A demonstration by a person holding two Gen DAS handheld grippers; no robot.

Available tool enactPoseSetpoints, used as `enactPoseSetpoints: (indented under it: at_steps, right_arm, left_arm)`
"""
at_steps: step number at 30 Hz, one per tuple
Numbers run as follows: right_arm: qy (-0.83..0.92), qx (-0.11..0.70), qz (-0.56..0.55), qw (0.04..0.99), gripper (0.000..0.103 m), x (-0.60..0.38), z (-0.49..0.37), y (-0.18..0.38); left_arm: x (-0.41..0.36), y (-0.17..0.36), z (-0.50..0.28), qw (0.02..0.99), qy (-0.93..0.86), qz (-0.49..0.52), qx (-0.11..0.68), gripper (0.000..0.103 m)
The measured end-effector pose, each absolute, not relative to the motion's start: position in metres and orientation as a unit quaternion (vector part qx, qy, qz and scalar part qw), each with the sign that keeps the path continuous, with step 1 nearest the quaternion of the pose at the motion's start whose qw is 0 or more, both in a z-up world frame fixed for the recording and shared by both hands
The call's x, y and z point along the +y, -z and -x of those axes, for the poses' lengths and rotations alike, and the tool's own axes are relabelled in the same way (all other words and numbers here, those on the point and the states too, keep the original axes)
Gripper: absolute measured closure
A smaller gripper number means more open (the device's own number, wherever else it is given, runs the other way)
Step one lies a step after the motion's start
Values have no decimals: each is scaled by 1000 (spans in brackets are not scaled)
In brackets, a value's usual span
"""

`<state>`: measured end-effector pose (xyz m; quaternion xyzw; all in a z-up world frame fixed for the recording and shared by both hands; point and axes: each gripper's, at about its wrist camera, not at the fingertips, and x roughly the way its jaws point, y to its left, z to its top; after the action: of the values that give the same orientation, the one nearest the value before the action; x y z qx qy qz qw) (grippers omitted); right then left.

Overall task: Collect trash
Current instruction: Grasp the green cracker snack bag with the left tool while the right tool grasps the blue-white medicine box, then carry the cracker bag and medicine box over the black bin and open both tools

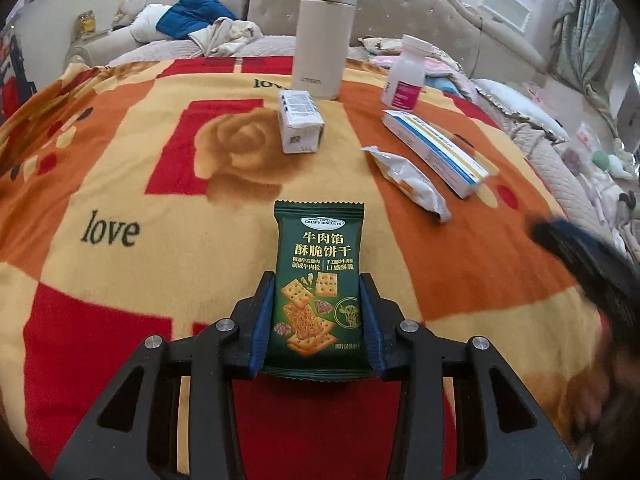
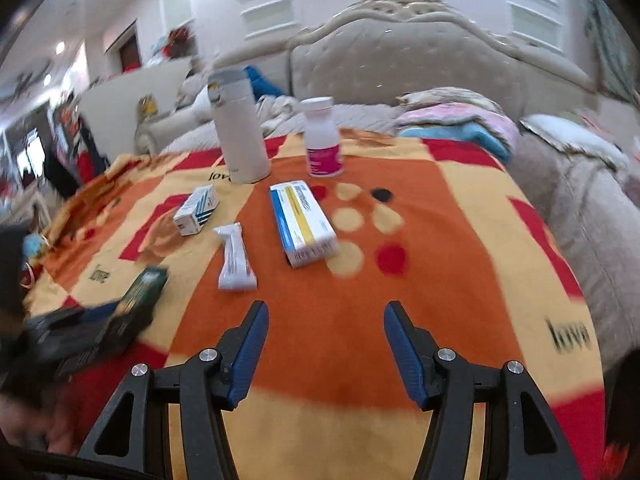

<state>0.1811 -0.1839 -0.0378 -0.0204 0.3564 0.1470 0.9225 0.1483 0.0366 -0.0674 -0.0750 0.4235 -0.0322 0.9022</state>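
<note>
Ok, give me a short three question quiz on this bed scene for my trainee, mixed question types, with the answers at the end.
1. True or false: the left gripper has its jaws shut on the green biscuit packet.
2. Multiple choice: what is the right gripper holding? A) the white wrapper B) the long blue and yellow box C) nothing
3. Fill in: the tall white flask and the pill bottle both stand ______ on the blanket.

Key
1. True.
2. C; its jaws are open, over bare blanket, short of the white wrapper and the long blue and yellow box.
3. Upright.
</note>
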Motion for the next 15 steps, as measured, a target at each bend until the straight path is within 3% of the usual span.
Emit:
enactPoseSetpoints:
  at_steps: [9,10,11,15]
  right_arm:
    - [-178,412,77,890,45,-130,-283,55]
    - [-174,419,83,887,50,-128,-285,59]
    - [-174,427,89,883,62,-127,-285,63]
    - [-183,405,96,891,62,-134,-257,54]
  left_arm:
    - [36,68,-151,902,22,78,424,65]
    - [36,68,-151,902,22,78,424,65]
    - [36,69,-151,902,21,77,424,65]
    - [36,69,-151,902,20,75,425,65]
